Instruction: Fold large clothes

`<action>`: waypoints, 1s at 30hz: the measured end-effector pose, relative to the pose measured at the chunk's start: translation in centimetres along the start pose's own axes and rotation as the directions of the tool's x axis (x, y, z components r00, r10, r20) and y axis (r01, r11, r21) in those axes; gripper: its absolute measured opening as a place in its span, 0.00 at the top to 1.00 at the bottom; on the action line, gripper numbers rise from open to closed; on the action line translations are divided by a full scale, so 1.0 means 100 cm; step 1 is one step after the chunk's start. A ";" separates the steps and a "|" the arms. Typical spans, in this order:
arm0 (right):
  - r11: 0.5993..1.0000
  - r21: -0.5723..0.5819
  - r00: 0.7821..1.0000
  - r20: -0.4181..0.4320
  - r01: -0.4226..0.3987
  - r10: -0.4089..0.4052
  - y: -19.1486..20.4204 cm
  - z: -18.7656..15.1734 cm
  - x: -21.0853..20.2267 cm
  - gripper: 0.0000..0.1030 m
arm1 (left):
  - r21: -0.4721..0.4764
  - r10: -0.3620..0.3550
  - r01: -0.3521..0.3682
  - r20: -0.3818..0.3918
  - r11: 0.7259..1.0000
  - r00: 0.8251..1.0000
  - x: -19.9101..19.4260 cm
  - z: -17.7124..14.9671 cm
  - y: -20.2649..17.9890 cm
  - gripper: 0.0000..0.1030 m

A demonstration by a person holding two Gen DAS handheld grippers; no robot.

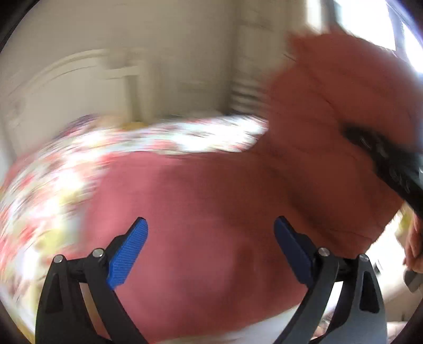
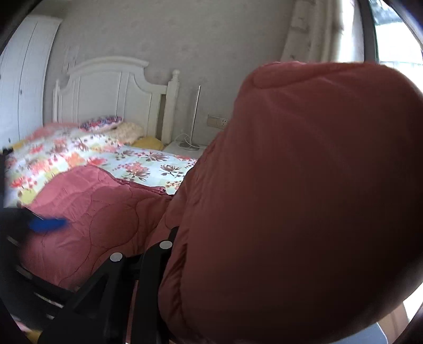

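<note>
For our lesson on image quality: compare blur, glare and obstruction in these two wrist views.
Left wrist view: motion blur smears the floral bedsheet, and the window is blown out. Right wrist view: sharper, with the white headboard crisp, but the lifted pink quilt blocks its right half.

The left wrist view looks forward and down between its own blue pads from close over the pink quilt, blurred, toward the floral sheet and a room corner. The right wrist view faces the headboard and nightstand across the bed, with lifted quilt pressed close and filling its right half. Both share quilt, sheet and wall; each catches the other gripper at its edge
</note>
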State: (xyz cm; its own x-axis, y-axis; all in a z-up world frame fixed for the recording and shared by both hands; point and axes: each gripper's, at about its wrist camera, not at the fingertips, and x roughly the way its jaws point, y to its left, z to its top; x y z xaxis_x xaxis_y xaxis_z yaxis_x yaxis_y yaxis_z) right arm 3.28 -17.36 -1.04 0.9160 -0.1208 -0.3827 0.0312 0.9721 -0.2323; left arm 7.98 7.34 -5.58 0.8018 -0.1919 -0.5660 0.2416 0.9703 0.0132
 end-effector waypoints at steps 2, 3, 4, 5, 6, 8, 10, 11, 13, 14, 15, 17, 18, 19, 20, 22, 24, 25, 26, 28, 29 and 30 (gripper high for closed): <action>0.997 -0.068 0.999 0.005 0.044 -0.044 0.022 0.006 -0.001 0.66 | -0.105 0.109 -0.111 -0.022 0.988 0.994 0.005 -0.008 0.048 0.07; 0.992 -0.109 0.998 0.013 0.062 -0.061 0.037 0.008 -0.003 0.66 | -0.197 0.145 -0.155 -0.062 0.968 0.987 0.013 -0.017 0.083 0.09; 0.987 -0.140 0.997 0.022 0.073 -0.070 0.047 0.009 -0.005 0.66 | -0.252 0.155 -0.172 -0.083 0.952 0.984 0.017 -0.022 0.102 0.09; 0.977 -0.197 0.996 0.039 0.087 -0.081 0.067 0.010 -0.006 0.66 | -0.304 0.141 -0.164 -0.096 0.938 0.985 0.023 -0.029 0.120 0.09; 0.965 -0.244 0.995 0.053 0.095 -0.085 0.084 0.010 -0.007 0.66 | -0.333 0.111 -0.142 -0.108 0.932 0.988 0.029 -0.035 0.131 0.10; 0.938 -0.333 0.994 0.083 0.101 -0.077 0.120 0.007 -0.007 0.65 | -0.305 0.081 -0.110 -0.108 0.946 0.991 0.037 -0.033 0.127 0.13; 0.905 -0.416 0.994 0.097 0.087 -0.051 0.153 0.000 -0.006 0.65 | -0.256 0.039 -0.066 -0.111 0.964 0.993 0.047 -0.030 0.113 0.16; 0.884 -0.461 0.994 0.103 0.077 -0.033 0.171 -0.006 -0.004 0.65 | -0.253 0.003 -0.033 -0.118 0.967 0.993 0.055 -0.027 0.110 0.17; 0.816 -0.573 0.994 0.105 0.078 -0.021 0.204 -0.027 0.004 0.64 | -0.280 -0.032 -0.006 -0.129 0.960 0.991 0.063 -0.030 0.108 0.17; 0.767 -0.633 0.992 0.116 0.106 -0.041 0.218 -0.040 0.010 0.63 | -0.290 -0.039 -0.001 -0.133 0.957 0.990 0.065 -0.031 0.110 0.17; 0.743 -0.656 0.989 0.132 0.133 -0.060 0.223 -0.048 0.014 0.61 | -0.309 -0.059 0.015 -0.134 0.951 0.989 0.065 -0.033 0.114 0.17; 0.758 -0.643 0.993 0.109 0.110 -0.052 0.218 -0.051 0.020 0.58 | -0.313 -0.053 0.010 -0.131 0.950 0.990 0.059 -0.037 0.122 0.16; 0.757 -0.646 0.994 0.095 0.101 -0.051 0.214 -0.051 0.022 0.58 | -0.315 -0.049 0.006 -0.128 0.949 0.991 0.055 -0.038 0.125 0.16; 0.744 -0.660 0.994 0.096 0.107 -0.058 0.214 -0.053 0.024 0.57 | -0.329 -0.042 0.000 -0.121 0.944 0.992 0.045 -0.040 0.134 0.15; 0.734 -0.670 0.993 0.104 0.115 -0.061 0.214 -0.055 0.025 0.56 | -0.338 -0.032 -0.009 -0.116 0.941 0.993 0.037 -0.040 0.136 0.14; 0.717 -0.683 0.989 0.126 0.140 -0.073 0.217 -0.062 0.025 0.55 | -0.357 0.041 -0.073 -0.094 0.931 0.995 0.016 -0.036 0.152 0.15; 0.690 -0.704 0.984 0.155 0.171 -0.085 0.222 -0.072 0.026 0.50 | -0.359 0.096 -0.105 -0.041 0.927 0.995 -0.011 -0.019 0.162 0.15; 0.678 -0.711 0.981 0.172 0.189 -0.093 0.224 -0.076 0.026 0.50 | -0.353 0.087 -0.087 -0.015 0.932 0.996 -0.022 -0.011 0.161 0.15; 0.665 -0.719 0.978 0.187 0.203 -0.097 0.225 -0.080 0.026 0.48 | -0.332 0.069 -0.058 0.023 0.941 0.997 -0.033 0.003 0.158 0.14; 0.653 -0.725 0.974 0.201 0.219 -0.104 0.225 -0.084 0.026 0.48 | -0.268 -0.001 0.021 0.076 0.963 0.997 -0.047 0.032 0.143 0.10; 0.652 -0.725 0.974 0.202 0.220 -0.104 0.224 -0.084 0.026 0.48 | -0.233 -0.041 0.060 0.087 0.971 0.995 -0.050 0.045 0.132 0.09; 0.652 -0.726 0.974 0.203 0.221 -0.103 0.223 -0.084 0.027 0.48 | -0.176 -0.088 0.101 0.080 0.979 0.993 -0.048 0.065 0.116 0.07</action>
State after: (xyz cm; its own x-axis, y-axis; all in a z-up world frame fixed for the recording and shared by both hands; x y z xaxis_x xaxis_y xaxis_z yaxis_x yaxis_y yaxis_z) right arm 3.03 2.27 -14.74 0.9700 -0.1769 -0.1668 -0.0681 0.4610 -0.8848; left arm 10.49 18.56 2.64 0.8185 -0.2876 -0.4974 0.2211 0.9567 -0.1893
